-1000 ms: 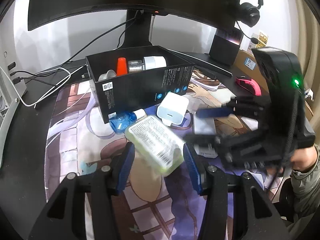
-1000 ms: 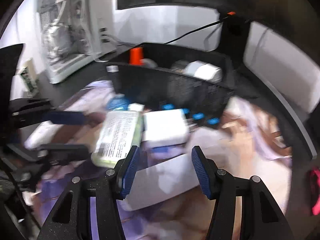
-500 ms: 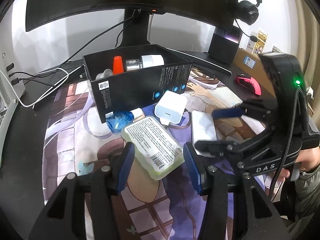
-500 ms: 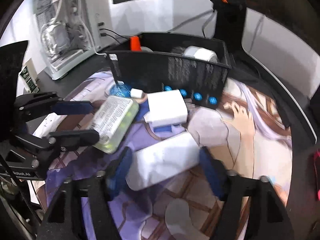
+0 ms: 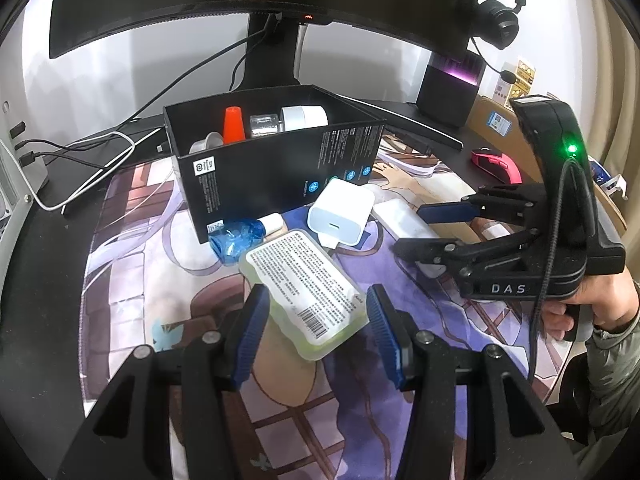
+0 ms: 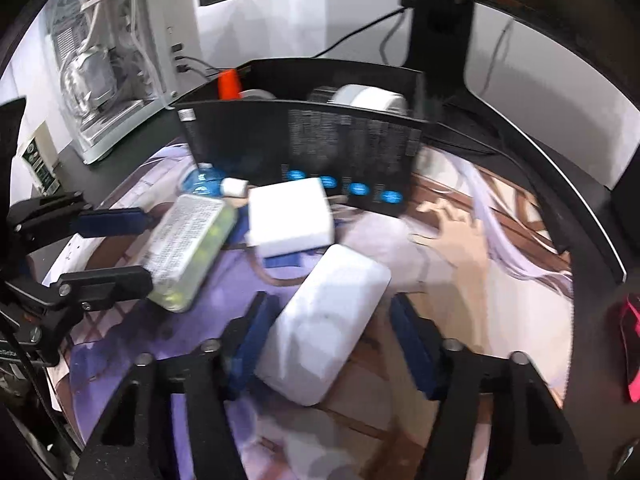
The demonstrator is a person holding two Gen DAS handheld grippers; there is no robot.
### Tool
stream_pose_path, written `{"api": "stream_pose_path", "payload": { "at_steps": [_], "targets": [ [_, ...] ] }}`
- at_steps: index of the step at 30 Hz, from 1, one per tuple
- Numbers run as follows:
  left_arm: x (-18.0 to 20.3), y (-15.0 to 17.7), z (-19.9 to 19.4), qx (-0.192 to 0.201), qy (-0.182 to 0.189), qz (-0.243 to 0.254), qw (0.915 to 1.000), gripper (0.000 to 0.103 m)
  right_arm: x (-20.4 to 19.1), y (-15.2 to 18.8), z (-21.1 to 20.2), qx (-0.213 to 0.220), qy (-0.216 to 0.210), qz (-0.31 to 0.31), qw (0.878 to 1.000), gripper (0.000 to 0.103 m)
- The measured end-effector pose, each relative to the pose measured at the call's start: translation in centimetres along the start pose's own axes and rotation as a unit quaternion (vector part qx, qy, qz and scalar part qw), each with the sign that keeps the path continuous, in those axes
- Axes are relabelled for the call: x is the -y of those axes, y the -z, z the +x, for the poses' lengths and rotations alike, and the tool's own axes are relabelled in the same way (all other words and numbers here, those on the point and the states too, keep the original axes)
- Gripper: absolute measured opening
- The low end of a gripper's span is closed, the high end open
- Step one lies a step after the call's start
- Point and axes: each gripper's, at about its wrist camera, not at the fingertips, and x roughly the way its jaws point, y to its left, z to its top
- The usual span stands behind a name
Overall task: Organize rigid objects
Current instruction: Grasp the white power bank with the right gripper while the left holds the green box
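A green flat case with a printed white label (image 5: pixel 306 290) lies on the desk mat, and my left gripper (image 5: pixel 316 332) is open with its jaws on either side of the case's near end. The case also shows in the right wrist view (image 6: pixel 188 246). A white power bank (image 6: pixel 326 322) lies between the open jaws of my right gripper (image 6: pixel 334 340); it also shows in the left wrist view (image 5: pixel 404 220). A white charger cube (image 5: pixel 340 212) and a blue bottle (image 5: pixel 240 236) lie against the open black box (image 5: pixel 280 168).
The box holds an orange cone (image 5: pixel 234 124), a white jar (image 5: pixel 304 117) and metal pieces. Behind it stand a monitor stand (image 5: pixel 274 52) and cables (image 5: pixel 80 160). A pink mouse (image 5: pixel 498 164) lies at the right. A white PC case (image 6: pixel 116 52) stands left.
Both grippers moved forward and down. The green case now sits deeper between the left jaws, and the right jaws came around the white power bank.
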Motion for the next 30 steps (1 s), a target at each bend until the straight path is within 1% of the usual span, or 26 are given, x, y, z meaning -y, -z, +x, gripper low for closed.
{"api": "stream_pose_path", "payload": {
  "at_steps": [1, 3, 4, 6, 7, 8, 12, 15, 16, 21, 23, 28, 30],
  "targets": [
    [0.1, -0.1, 0.1, 0.0, -0.002, 0.001, 1.0, 0.05, 0.1, 0.1, -0.1, 0.0, -0.002, -0.004, 1.0, 0.046],
    [0.3, -0.4, 0.5, -0.001, -0.01, 0.002, 0.9999, 0.051, 0.0, 0.2, -0.2, 0.001, -0.004, -0.008, 1.0, 0.044],
    [0.4, -0.5, 0.7, -0.003, -0.013, 0.003, 0.9999, 0.054, -0.1, 0.2, -0.3, 0.002, -0.008, -0.009, 1.0, 0.042],
    [0.7, -1.0, 1.4, -0.006, -0.028, 0.007, 0.9996, 0.065, -0.4, 0.4, -0.5, 0.001, -0.016, -0.013, 1.0, 0.04],
    [0.8, -1.1, 1.7, -0.007, -0.032, 0.007, 0.9995, 0.076, -0.6, 0.6, -0.6, 0.001, -0.017, -0.015, 1.0, 0.04],
    [0.8, -1.3, 2.0, -0.008, -0.032, 0.007, 0.9994, 0.082, -0.8, 0.7, -0.8, 0.002, -0.019, -0.015, 1.0, 0.04],
    [0.8, -1.6, 3.3, -0.026, -0.04, 0.004, 0.9989, 0.082, -1.4, 1.3, -1.4, 0.005, -0.025, -0.018, 1.0, 0.04],
    [0.2, -1.5, 3.8, -0.041, -0.038, -0.007, 0.9984, 0.082, -1.4, 1.8, -1.8, 0.008, -0.028, -0.016, 0.999, 0.039],
    [0.0, -1.4, 3.9, -0.046, -0.037, -0.01, 0.9982, 0.079, -1.4, 1.9, -1.9, 0.008, -0.028, -0.015, 0.999, 0.039],
    [-0.5, -0.6, 2.8, -0.047, -0.031, 0.0, 0.9984, 0.068, -1.6, 2.1, -2.4, 0.012, -0.032, -0.015, 0.999, 0.04],
    [-0.9, -0.1, 2.0, -0.049, -0.026, -0.003, 0.9985, 0.06, -1.7, 2.1, -2.7, 0.014, -0.034, -0.016, 0.999, 0.04],
    [-1.7, 1.3, 0.0, -0.051, -0.019, -0.009, 0.9985, 0.056, -2.2, 2.3, -3.1, 0.015, -0.04, -0.021, 0.999, 0.04],
    [-1.9, 1.5, -0.4, -0.048, -0.022, -0.013, 0.9985, 0.056, -2.3, 2.3, -3.3, 0.016, -0.044, -0.023, 0.999, 0.04]
  ]
}}
